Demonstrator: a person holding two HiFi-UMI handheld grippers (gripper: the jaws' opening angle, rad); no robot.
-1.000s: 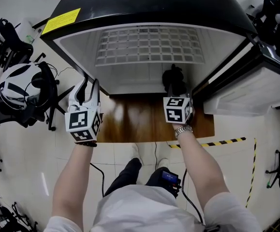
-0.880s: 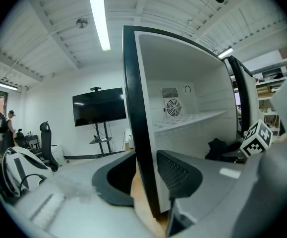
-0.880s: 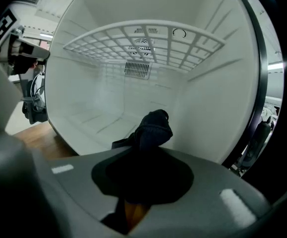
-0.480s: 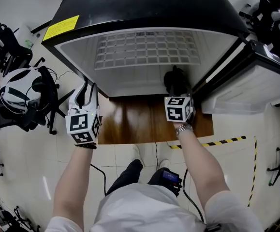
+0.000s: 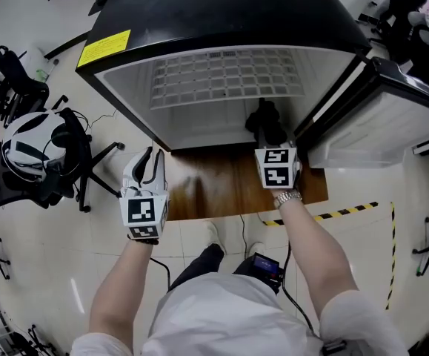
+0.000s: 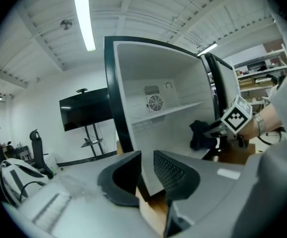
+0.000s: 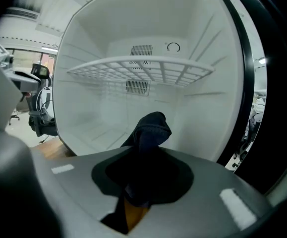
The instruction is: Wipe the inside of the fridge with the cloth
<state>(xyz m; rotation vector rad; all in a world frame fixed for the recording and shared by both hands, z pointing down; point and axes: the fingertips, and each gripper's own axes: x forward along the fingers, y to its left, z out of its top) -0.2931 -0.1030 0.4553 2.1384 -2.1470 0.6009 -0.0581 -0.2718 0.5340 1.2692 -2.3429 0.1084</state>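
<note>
Nearest me, low in the head view, the person's forearms reach up the frame. The left tongs (image 5: 149, 159) hang at middle left over the wooden board (image 5: 221, 188), outside the fridge (image 5: 221, 6). Their own view shows the jaws have just been closing to a narrow slit, with nothing between them.

The right tongs (image 5: 272, 141) sit right of centre at the fridge's mouth, clamped on the dark cloth (image 5: 264, 121). Their tips are buried: in the right gripper view the cloth fills the jaws and rises in a bunch above them. From above, it also covers the tips.

Only the left gripper view gives a side look, with the cloth low over the front of the fridge floor. I cannot tell whether it touches.

Farther in, the wire shelf (image 5: 225, 76) spans the white compartment. The back wall's vents show only in the gripper views. The open door (image 5: 392, 117) is cut off at the right edge.
</note>
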